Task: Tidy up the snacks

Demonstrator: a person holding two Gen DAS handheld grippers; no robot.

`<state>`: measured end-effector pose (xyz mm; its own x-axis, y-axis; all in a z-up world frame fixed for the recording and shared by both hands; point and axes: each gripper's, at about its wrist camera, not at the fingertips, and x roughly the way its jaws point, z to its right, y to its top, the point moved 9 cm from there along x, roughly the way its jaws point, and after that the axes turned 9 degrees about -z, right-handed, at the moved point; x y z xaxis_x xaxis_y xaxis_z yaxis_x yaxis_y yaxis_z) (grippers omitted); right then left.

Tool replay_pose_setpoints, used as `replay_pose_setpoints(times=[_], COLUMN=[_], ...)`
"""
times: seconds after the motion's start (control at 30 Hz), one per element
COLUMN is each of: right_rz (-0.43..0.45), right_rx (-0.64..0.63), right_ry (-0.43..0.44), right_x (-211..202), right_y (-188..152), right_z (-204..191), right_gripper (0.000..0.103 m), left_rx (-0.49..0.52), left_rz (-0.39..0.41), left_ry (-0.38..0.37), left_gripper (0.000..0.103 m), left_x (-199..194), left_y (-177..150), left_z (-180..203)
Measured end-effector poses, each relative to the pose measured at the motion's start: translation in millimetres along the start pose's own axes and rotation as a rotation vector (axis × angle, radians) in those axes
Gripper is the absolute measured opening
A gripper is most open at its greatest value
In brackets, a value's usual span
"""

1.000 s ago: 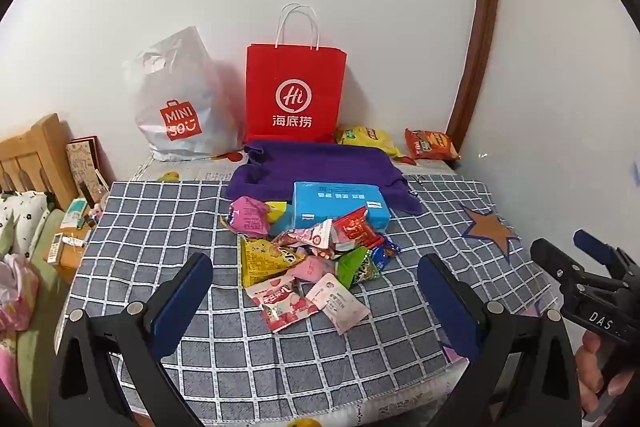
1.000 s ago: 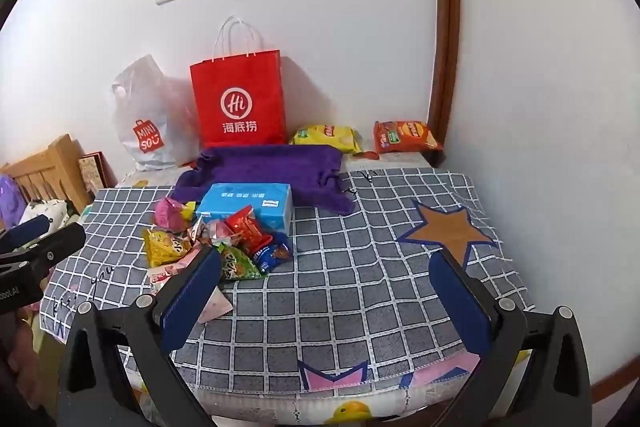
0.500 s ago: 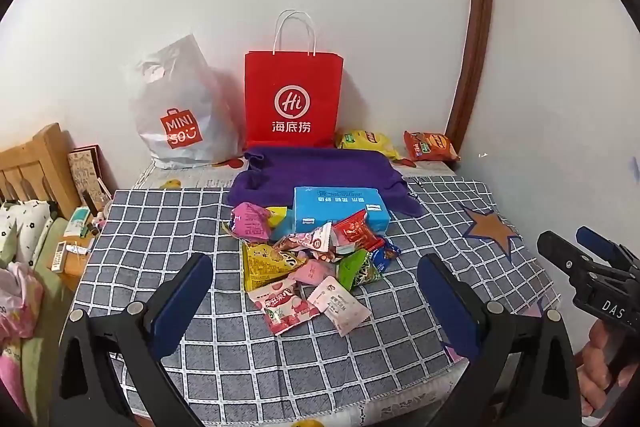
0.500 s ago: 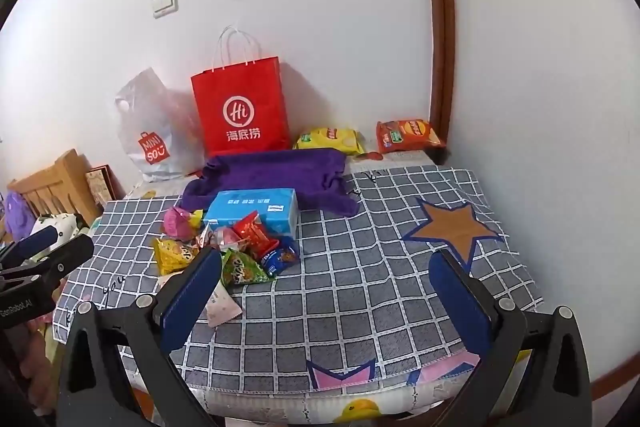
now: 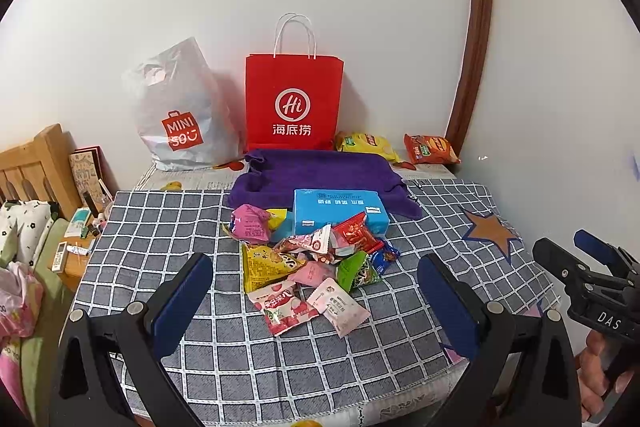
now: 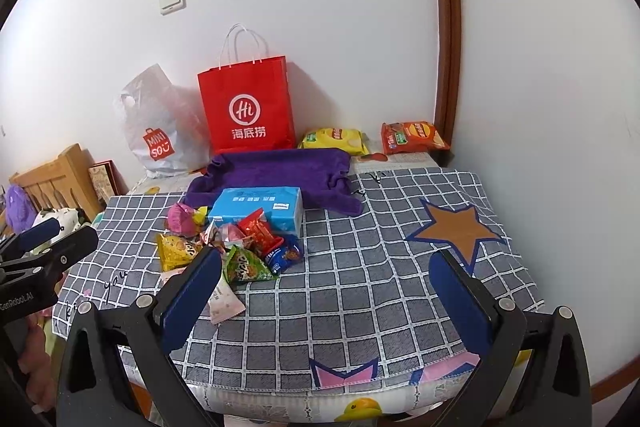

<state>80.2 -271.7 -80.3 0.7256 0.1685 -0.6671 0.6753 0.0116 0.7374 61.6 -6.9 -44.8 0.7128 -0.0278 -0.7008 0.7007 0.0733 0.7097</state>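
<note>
A pile of small snack packets (image 5: 316, 263) lies on the checked tablecloth (image 5: 168, 223), in front of a blue tissue box (image 5: 340, 211); the pile also shows in the right wrist view (image 6: 236, 247). A yellow chip bag (image 5: 366, 143) and an orange chip bag (image 5: 430, 149) lie at the back by the wall. My left gripper (image 5: 316, 295) is open and empty, held back from the pile near the table's front edge. My right gripper (image 6: 328, 287) is open and empty, to the right of the pile.
A red paper bag (image 5: 294, 103) and a white Miniso plastic bag (image 5: 180, 115) stand against the wall. A purple towel (image 5: 320, 171) lies behind the tissue box. A wooden headboard (image 5: 36, 167) and a cluttered shelf are at the left.
Both grippers have drawn back and risen a little, so the table sits lower and farther in both views. Nothing on the table has moved.
</note>
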Motion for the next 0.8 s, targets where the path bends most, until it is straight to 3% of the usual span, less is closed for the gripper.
replay_pose_setpoints(times=[0.8], right_rz=[0.017], right_rx=[-0.008], right_ry=[0.018], right_x=[-4.3], right_y=[0.1], right_z=[-4.0], right_gripper=[0.103], left_rx=[-0.004], left_rz=[0.002], left_ry=[-0.001], left_gripper=[0.102], left_x=[-0.5], left_y=[-0.4], left_z=[-1.0])
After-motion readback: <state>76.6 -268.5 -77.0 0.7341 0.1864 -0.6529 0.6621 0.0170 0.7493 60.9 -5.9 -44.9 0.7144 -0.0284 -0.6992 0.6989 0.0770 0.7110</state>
